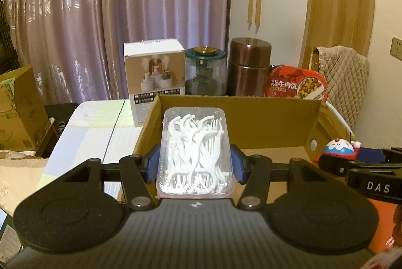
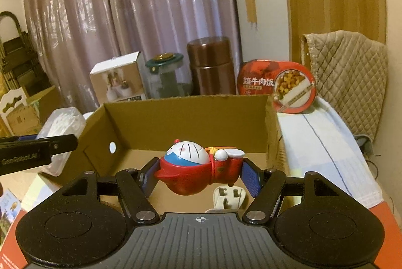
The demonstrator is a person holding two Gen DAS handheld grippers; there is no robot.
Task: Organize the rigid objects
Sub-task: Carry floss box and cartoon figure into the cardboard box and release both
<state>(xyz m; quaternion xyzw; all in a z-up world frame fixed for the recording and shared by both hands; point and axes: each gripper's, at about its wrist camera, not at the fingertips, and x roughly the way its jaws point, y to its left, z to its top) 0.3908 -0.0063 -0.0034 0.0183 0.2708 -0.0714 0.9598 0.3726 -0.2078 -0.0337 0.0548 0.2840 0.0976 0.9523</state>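
Observation:
My left gripper (image 1: 194,163) is shut on a clear plastic box of white floss picks (image 1: 194,150), held over the near left corner of an open cardboard box (image 1: 251,113). In the right wrist view the same floss box (image 2: 60,125) shows at the left beside the left gripper's arm. My right gripper (image 2: 201,174) is shut on a red, blue and white cartoon cat toy (image 2: 198,166), held above the cardboard box's (image 2: 186,115) inside. The toy (image 1: 339,147) also shows at the right edge of the left wrist view. A white plug (image 2: 230,198) lies on the box floor under the toy.
Behind the cardboard box stand a white product carton (image 1: 153,78), a glass jar with a green lid (image 1: 204,73), a brown metal canister (image 1: 248,65) and a red instant-meal tub (image 1: 296,84). A quilted beige cloth (image 2: 351,73) hangs at the right. Cardboard cartons (image 1: 17,108) stand at the left.

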